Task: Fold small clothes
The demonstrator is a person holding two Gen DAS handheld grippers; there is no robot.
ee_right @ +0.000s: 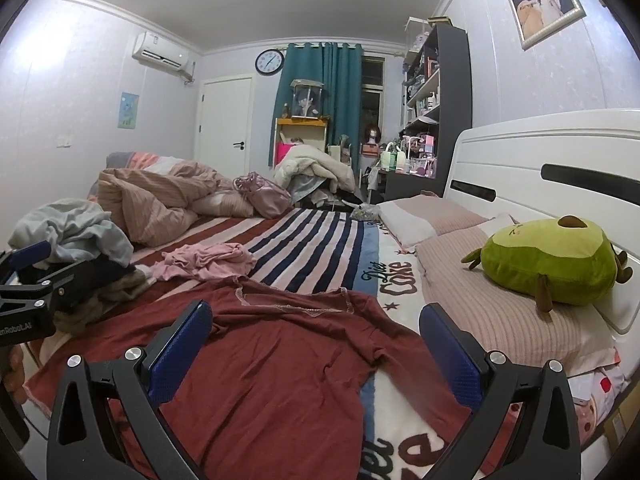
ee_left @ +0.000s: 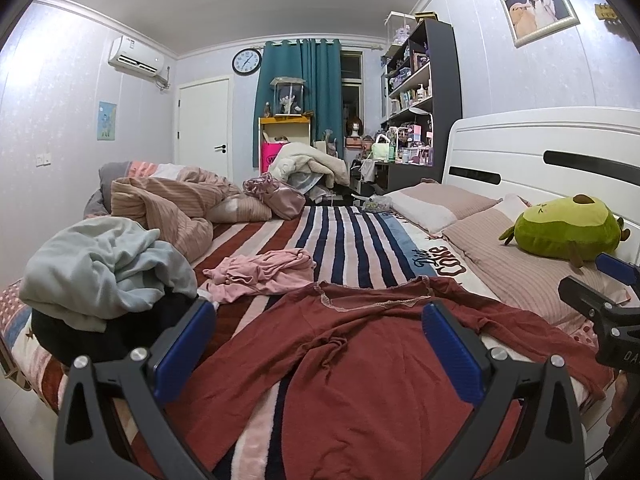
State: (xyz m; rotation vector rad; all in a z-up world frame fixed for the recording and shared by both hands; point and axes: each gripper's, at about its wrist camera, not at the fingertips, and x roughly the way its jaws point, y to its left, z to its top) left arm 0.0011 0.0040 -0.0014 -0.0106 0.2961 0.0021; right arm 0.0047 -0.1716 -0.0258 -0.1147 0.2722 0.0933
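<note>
A dark red long-sleeved top (ee_left: 360, 368) lies spread on the striped bedspread (ee_left: 348, 240), neckline away from me, sleeves out to both sides; it also shows in the right wrist view (ee_right: 280, 360). My left gripper (ee_left: 320, 344) is open and empty, hovering over the top's left half. My right gripper (ee_right: 316, 340) is open and empty over the top's right sleeve. A crumpled pink garment (ee_left: 264, 276) lies just beyond the red top. The right gripper's body shows at the left wrist view's right edge (ee_left: 608, 312).
A heap of pale blue and dark clothes (ee_left: 108, 268) sits at the left. A bunched pink duvet (ee_left: 168, 208) lies behind it. Pillows (ee_left: 520, 264) and a green avocado plush (ee_left: 564, 228) lie by the white headboard (ee_left: 560, 148) on the right.
</note>
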